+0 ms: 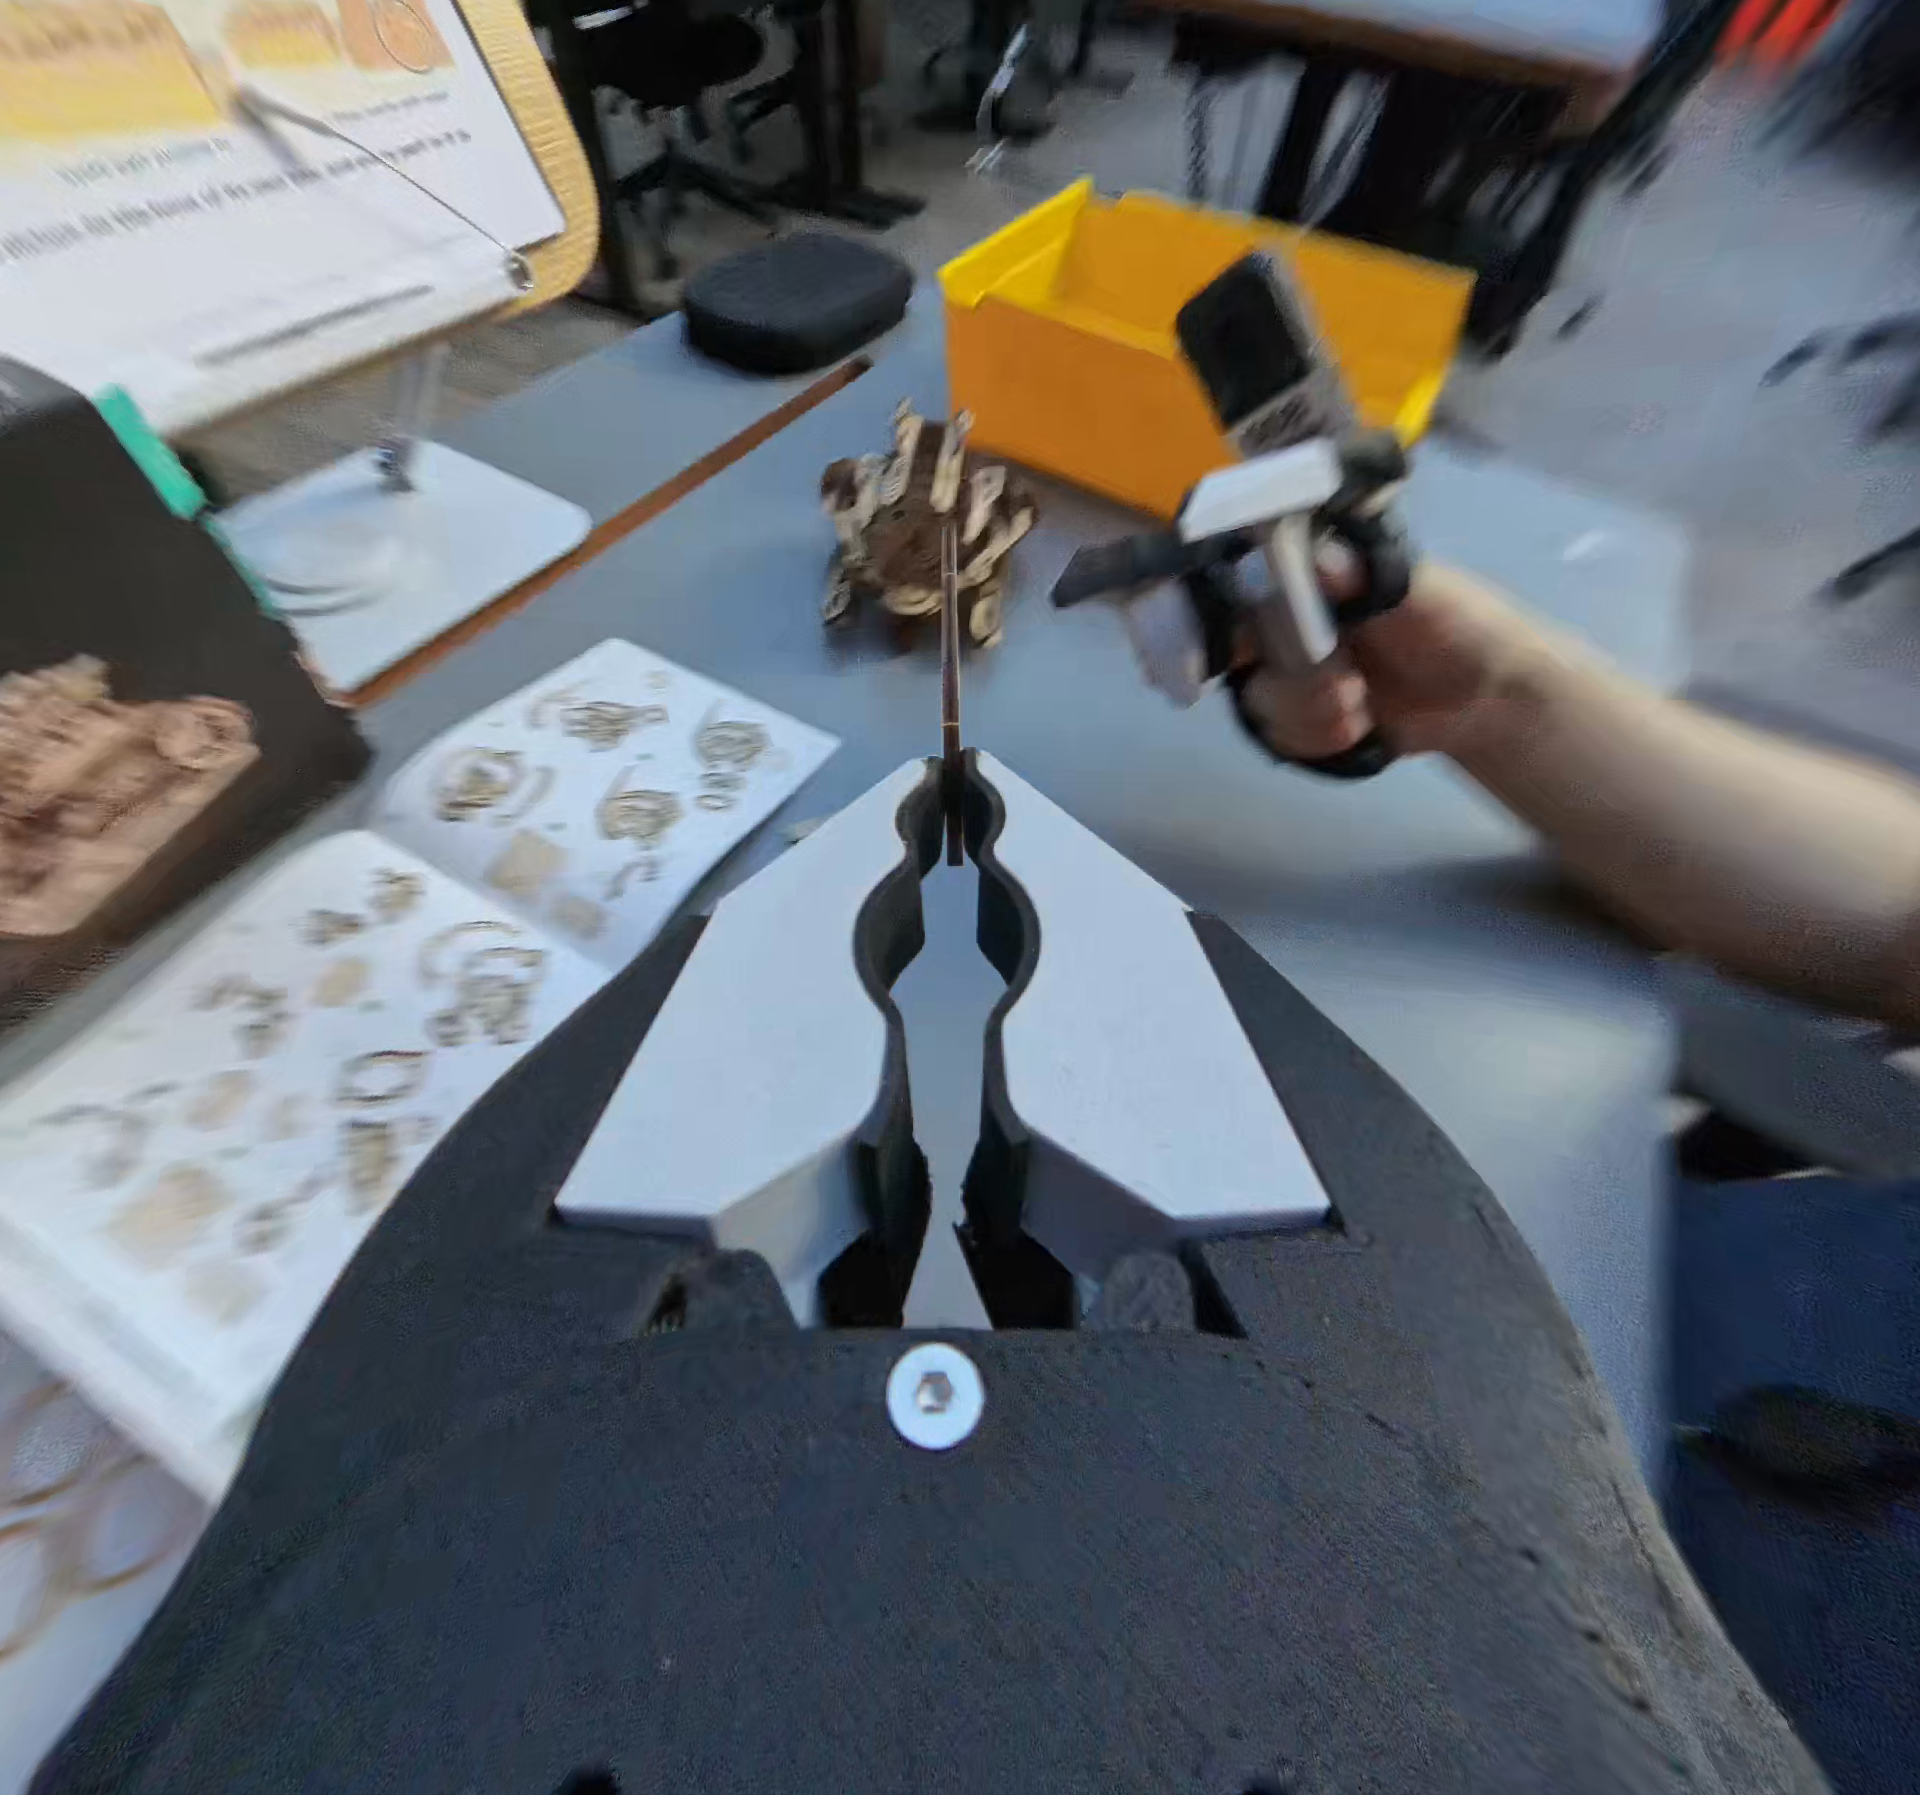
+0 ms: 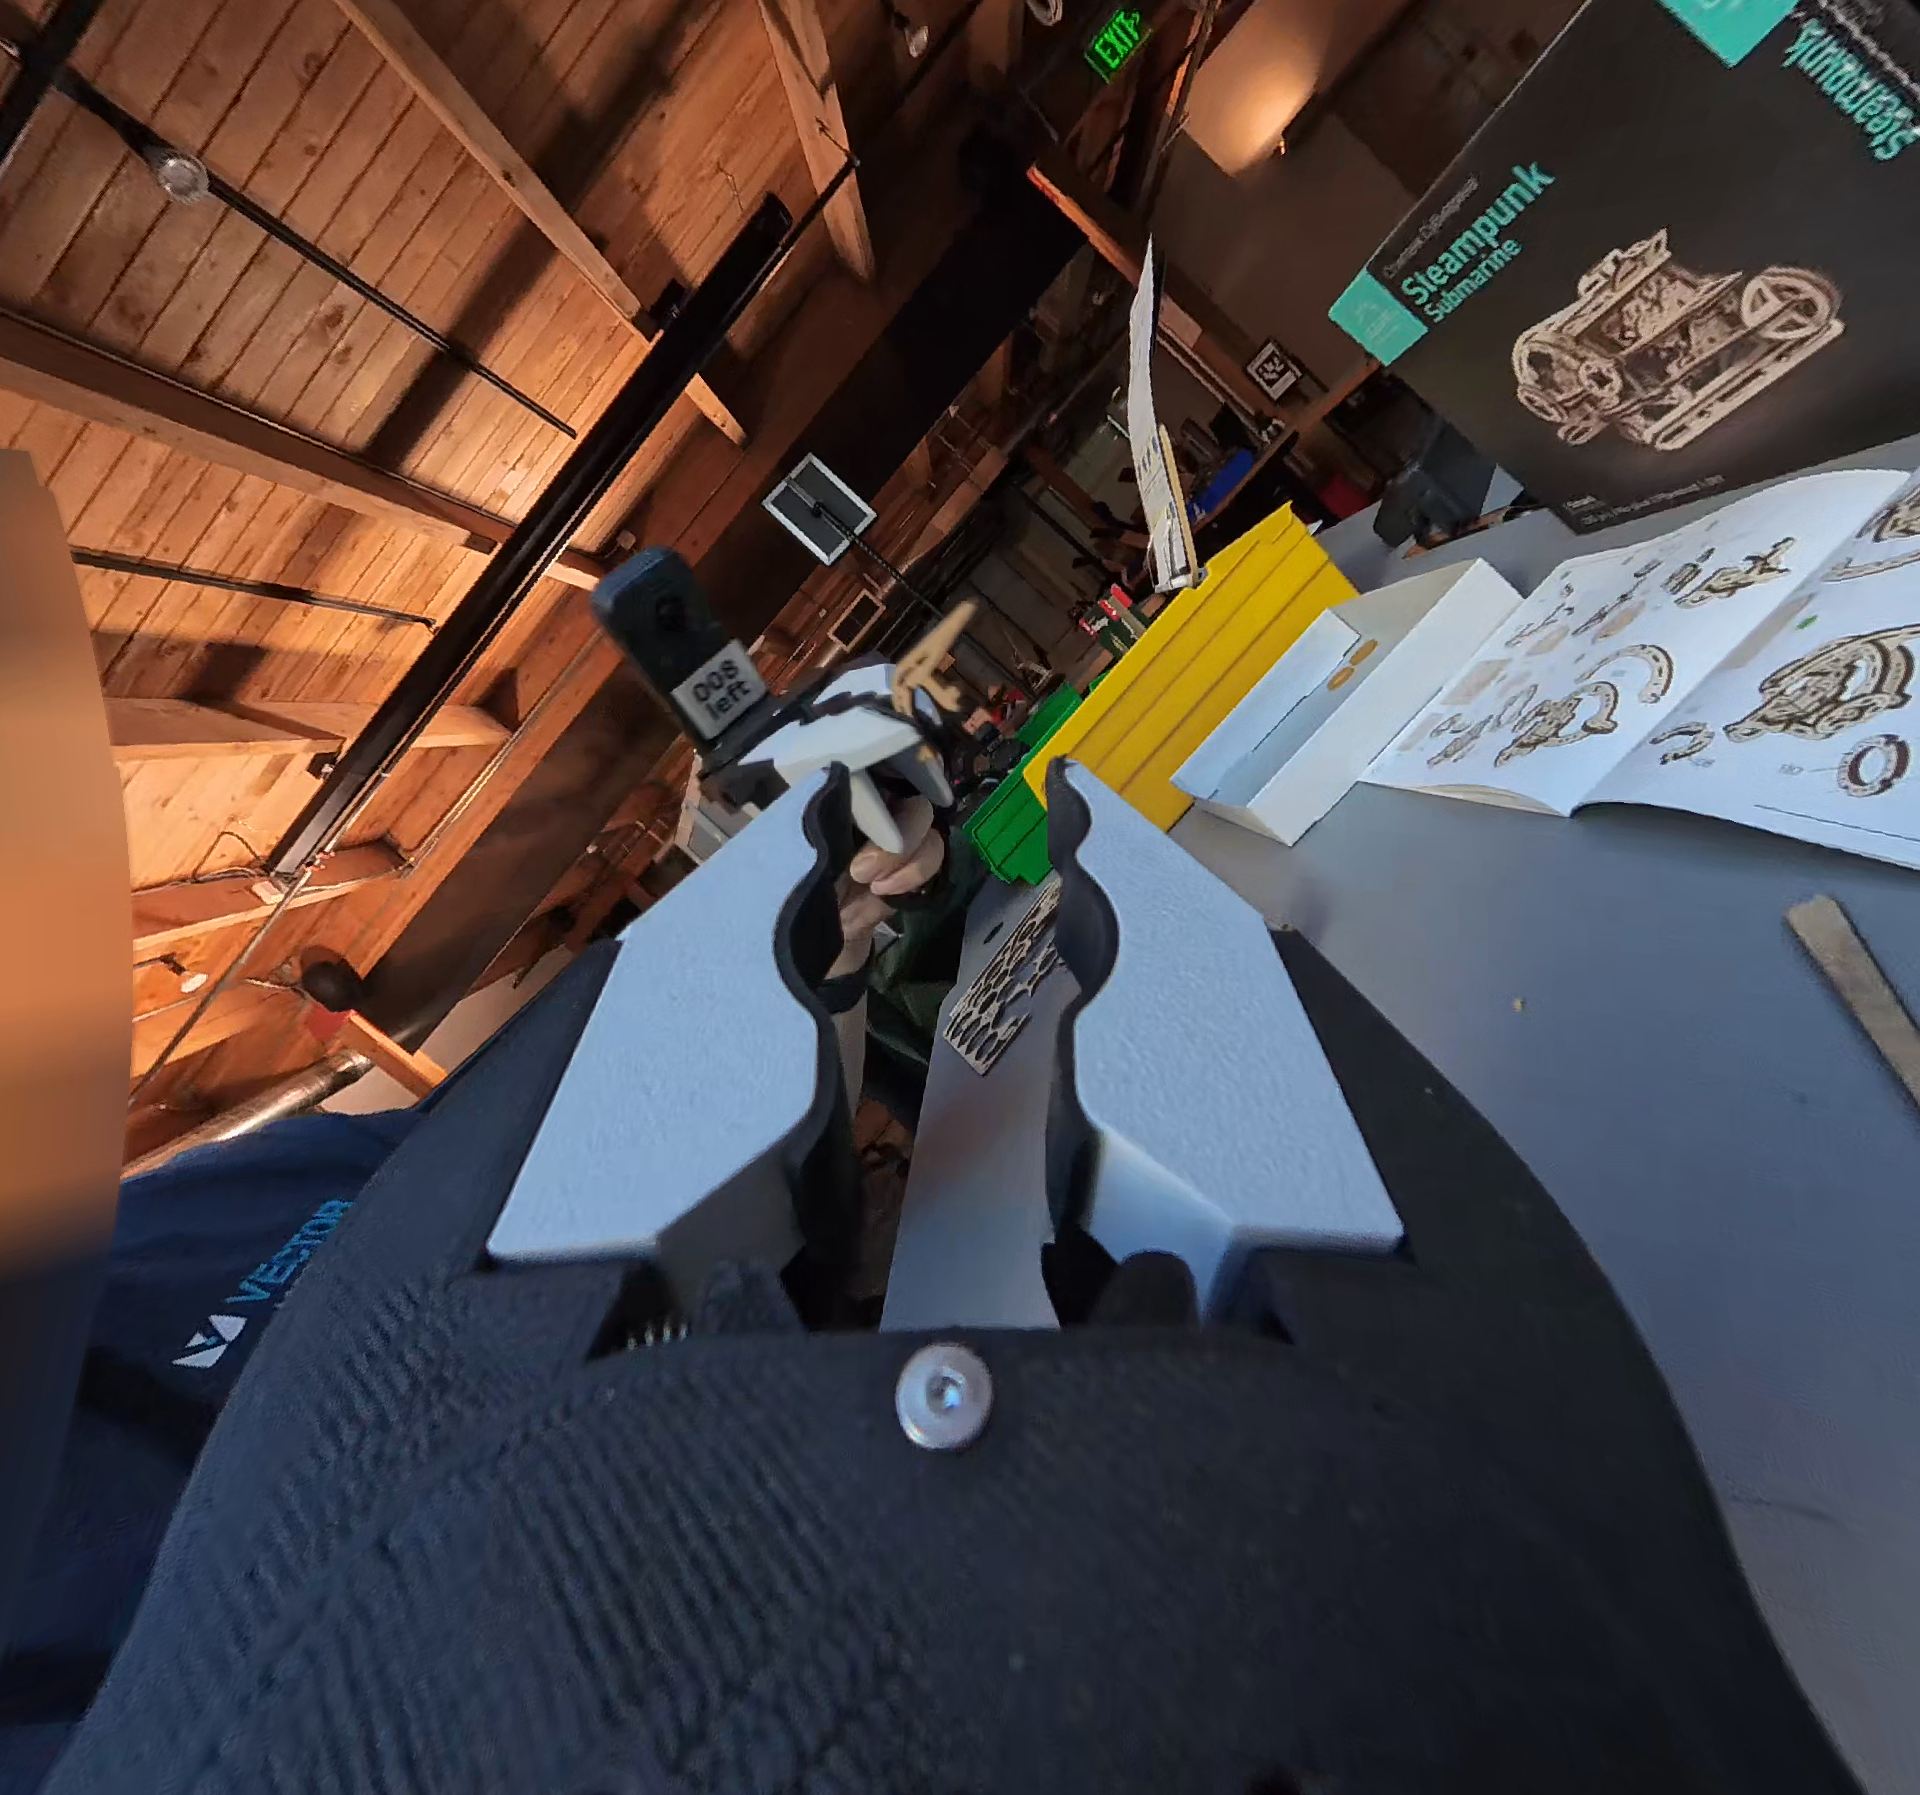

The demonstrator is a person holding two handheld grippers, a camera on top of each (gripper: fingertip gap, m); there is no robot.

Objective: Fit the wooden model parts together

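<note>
Your left gripper (image 1: 953,789) is pinching a thin flat wooden part (image 1: 950,665) edge-on at the fingertips, jaws closed on it, and the part is sticking straight out ahead. In the right wrist view the same part (image 2: 928,667) is showing as a small tan cut-out shape above the left gripper (image 2: 914,706), held up in the air to the left of the table.

Your right gripper (image 2: 951,795) is sitting open, with nothing between the fingers. In the left wrist view it is hanging to the right (image 1: 1132,550), gripped by your hand (image 1: 1340,675), well apart from the held part; blur there makes its jaws unreadable.

The part-built wooden model (image 1: 925,524) is standing on the grey table (image 1: 1299,810) just beyond the held part, apart from both grippers. A yellow bin (image 1: 1195,332) is sitting behind it, far right. An open instruction booklet (image 1: 436,914) is lying near left, with the black kit box (image 1: 125,706) left of it. A paper sheet on a stand (image 1: 239,114) is standing far left, and a black pad (image 1: 795,301) is lying beyond the table edge.

In the right wrist view a laser-cut wooden sheet (image 2: 1003,982) is lying flat on the table between the open fingers, farther off. A white box (image 2: 1340,696) is sitting between the yellow bin (image 2: 1195,665) and the booklet (image 2: 1683,675).
</note>
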